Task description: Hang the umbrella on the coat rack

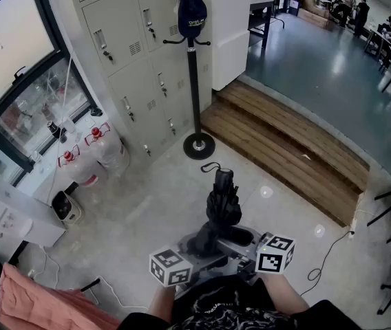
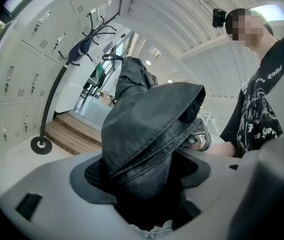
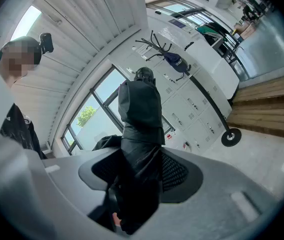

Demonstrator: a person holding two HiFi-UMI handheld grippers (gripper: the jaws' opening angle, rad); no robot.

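Note:
A folded black umbrella (image 1: 222, 208) is held low in front of me, its strap end toward the coat rack (image 1: 194, 81). The rack is a black pole on a round base, with a dark blue bag (image 1: 191, 16) on a top hook, about a stride beyond the umbrella. My left gripper (image 1: 201, 245) is shut on the umbrella's near end from the left, my right gripper (image 1: 242, 238) from the right. In the left gripper view the umbrella (image 2: 149, 129) fills my left gripper (image 2: 147, 186), the rack (image 2: 52, 101) to the left. In the right gripper view the umbrella (image 3: 139, 129) stands in my right gripper (image 3: 134, 181), the rack (image 3: 204, 96) beyond.
Grey lockers (image 1: 137, 67) line the wall behind the rack. Two water bottles (image 1: 92, 150) stand on the floor at the left under the window. Wooden steps (image 1: 285, 150) run down to the right. A cable (image 1: 326, 253) lies on the floor at the right.

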